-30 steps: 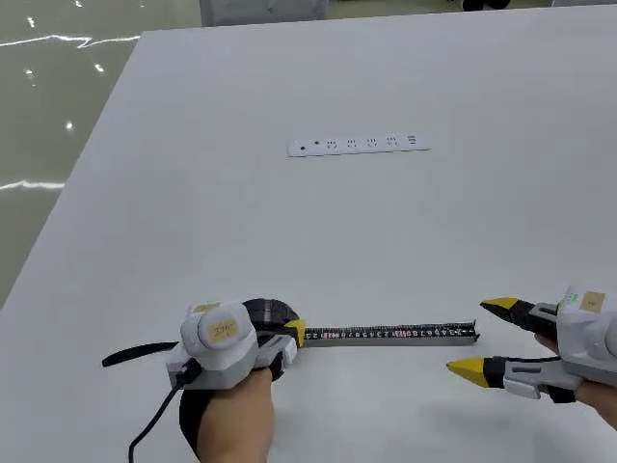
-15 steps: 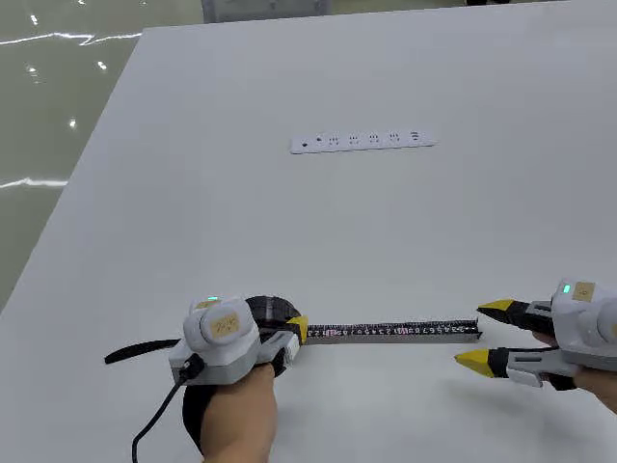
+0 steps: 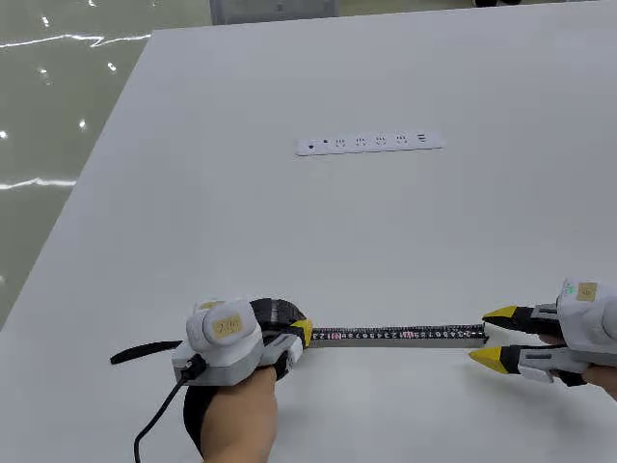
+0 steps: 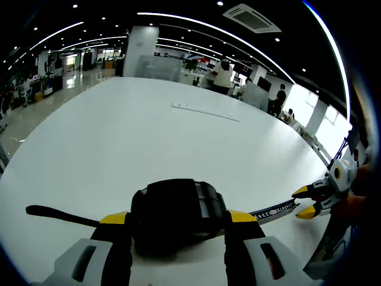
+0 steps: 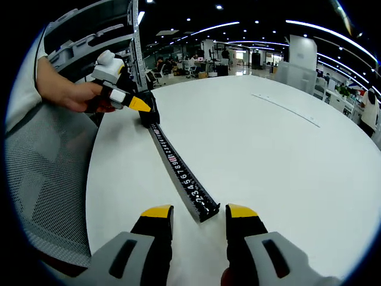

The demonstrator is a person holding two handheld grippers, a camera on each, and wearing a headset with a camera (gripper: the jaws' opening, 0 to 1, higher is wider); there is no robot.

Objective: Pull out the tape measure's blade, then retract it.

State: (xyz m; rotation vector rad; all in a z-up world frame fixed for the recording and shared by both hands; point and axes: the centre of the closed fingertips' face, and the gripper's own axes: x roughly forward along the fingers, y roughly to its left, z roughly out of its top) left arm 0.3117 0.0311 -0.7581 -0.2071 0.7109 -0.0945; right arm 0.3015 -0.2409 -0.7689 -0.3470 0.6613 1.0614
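Note:
The black tape measure case (image 3: 275, 313) sits near the table's front edge, with my left gripper (image 3: 292, 342) shut on it. In the left gripper view the case (image 4: 178, 211) sits between the yellow-tipped jaws of the left gripper (image 4: 177, 221). The blade (image 3: 397, 334) lies pulled out flat to the right. My right gripper (image 3: 493, 337) is open, one yellow tip on each side of the blade's free end. In the right gripper view the blade's end (image 5: 207, 211) lies in the gap of the right gripper (image 5: 199, 213) without touching a jaw. The blade (image 5: 178, 170) runs back to the case (image 5: 149, 113).
A white power strip (image 3: 369, 143) lies flat further back on the white table (image 3: 289, 222). The case's black strap (image 3: 145, 352) trails left. A black cable (image 3: 159, 424) hangs from the left gripper. The table's left edge drops to a shiny floor (image 3: 48, 116).
My right gripper has moved left up to the blade's end and its jaws have narrowed around it. The left gripper and case have stayed put.

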